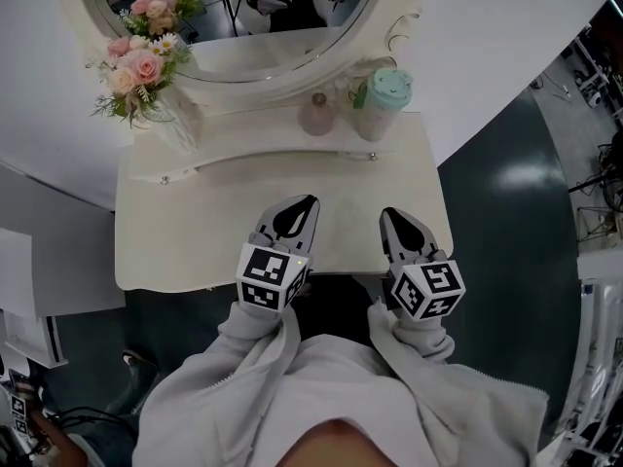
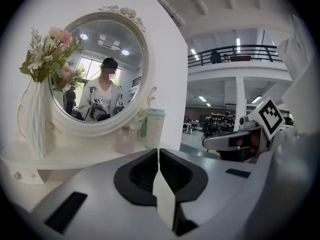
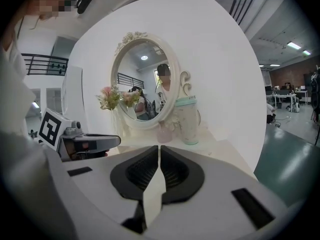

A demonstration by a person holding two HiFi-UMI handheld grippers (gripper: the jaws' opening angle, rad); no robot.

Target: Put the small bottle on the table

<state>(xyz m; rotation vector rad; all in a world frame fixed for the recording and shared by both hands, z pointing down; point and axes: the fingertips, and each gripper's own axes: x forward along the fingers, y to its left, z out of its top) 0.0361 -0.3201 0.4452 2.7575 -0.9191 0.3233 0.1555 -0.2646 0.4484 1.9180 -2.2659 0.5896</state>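
Right now the small, rounded, translucent pink bottle (image 1: 315, 115) stands upright on the raised back ledge (image 1: 243, 132) of the cream dressing table (image 1: 214, 232), under the oval mirror's white frame (image 1: 292, 78). It is not on the lower main surface. If that lower surface is what the task means, the bottle is not there. If the ledge counts as part of the table, it already stands as wanted.

The tall speckled tumbler with the mint-green lid (image 1: 382, 103) is just beside the bottle on its right. That is your main hazard: any reach for the bottle with jaws spread wide could clip the tumbler and tip it off the ledge. The bottle's rounded body looks likely to slip or roll out of a shallow pinch. The mirror frame close behind leaves little room to overshoot.

The bouquet of pink flowers (image 1: 141, 61) in its white vase (image 1: 177, 125) is well apart to the left and a lesser worry.

Your left tool (image 1: 304, 207) and right tool (image 1: 397, 224) hover over the table's front edge, each with its jaws pressed together on nothing. Jaws closed like that would only push the bottle.
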